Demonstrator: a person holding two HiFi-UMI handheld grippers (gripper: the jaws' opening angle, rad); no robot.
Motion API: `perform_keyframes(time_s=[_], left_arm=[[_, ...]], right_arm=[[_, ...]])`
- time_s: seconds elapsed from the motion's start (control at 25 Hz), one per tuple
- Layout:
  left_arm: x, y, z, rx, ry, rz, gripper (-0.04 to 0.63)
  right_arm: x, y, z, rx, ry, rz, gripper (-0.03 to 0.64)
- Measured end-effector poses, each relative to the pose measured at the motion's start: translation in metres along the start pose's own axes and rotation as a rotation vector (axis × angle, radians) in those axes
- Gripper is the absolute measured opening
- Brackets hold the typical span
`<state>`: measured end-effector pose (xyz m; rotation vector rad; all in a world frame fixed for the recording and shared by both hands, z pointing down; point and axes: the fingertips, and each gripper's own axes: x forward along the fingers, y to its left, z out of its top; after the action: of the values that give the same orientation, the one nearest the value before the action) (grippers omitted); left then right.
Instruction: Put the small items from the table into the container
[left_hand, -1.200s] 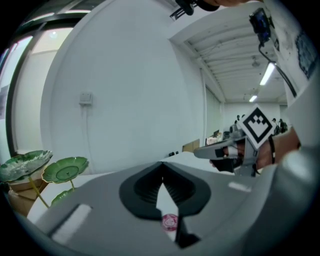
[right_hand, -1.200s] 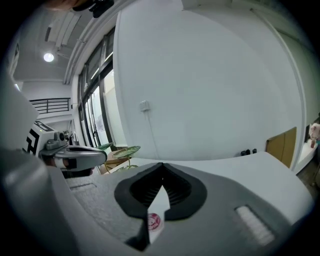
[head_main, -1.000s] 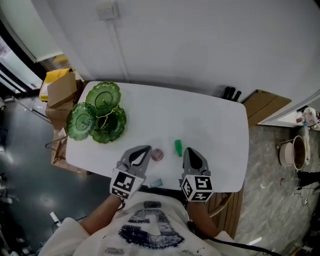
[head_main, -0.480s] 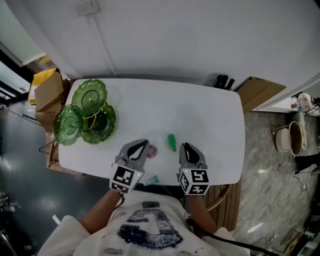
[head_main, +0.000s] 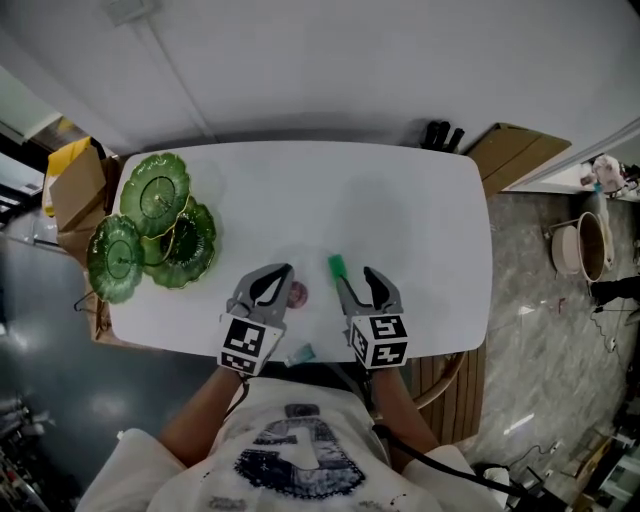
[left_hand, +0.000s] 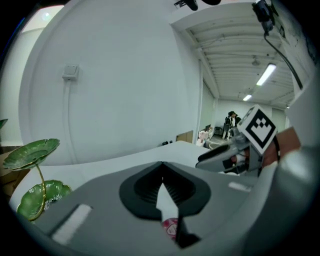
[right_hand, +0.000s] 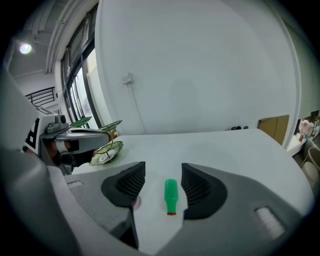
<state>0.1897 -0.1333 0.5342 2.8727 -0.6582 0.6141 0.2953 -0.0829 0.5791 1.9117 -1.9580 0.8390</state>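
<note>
We lowered right gripper; fingers were opening, green bottle between them untouched, so grasp likely next. Left gripper fingers shut, empty.

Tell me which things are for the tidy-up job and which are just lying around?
For the job:
- green bottle-shaped piece
- pink round piece
- green leaf-dish stand, likely the container

Just lying about:
- cardboard box beside the table
- pot on the floor
</note>
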Motion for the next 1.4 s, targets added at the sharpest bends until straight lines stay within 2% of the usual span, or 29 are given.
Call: perform_keyframes(time_s=[0.12, 0.32, 0.52, 0.8, 1.4], left_arm=[[0.009, 0.0, -0.007, 0.0, 0.018, -0.02, -0.012], [0.024, 0.001, -0.021, 0.006, 0.057, -0.056, -0.012], [0.037, 0.005, -0.035, 0.0, 0.093, -0.079, -0.012], [0.052, 0.014, -0.053, -0.011, 0.135, -0.095, -0.012], [0.054, 0.015, -0.064, -0.022, 0.182, -0.09, -0.012]], right_arm=[[0.015, 0.004, -0.016, 0.003, 0.056, 0.024, 0.273], [0.039, 0.002, -0.043, -0.045, 0.154, 0.016, 0.298], [0.058, -0.008, -0.06, -0.049, 0.201, -0.008, 0.296], [0.079, -0.008, -0.078, -0.055, 0.257, 0.004, 0.29], [0.093, -0.012, -0.093, -0.07, 0.324, 0.009, 0.218]])
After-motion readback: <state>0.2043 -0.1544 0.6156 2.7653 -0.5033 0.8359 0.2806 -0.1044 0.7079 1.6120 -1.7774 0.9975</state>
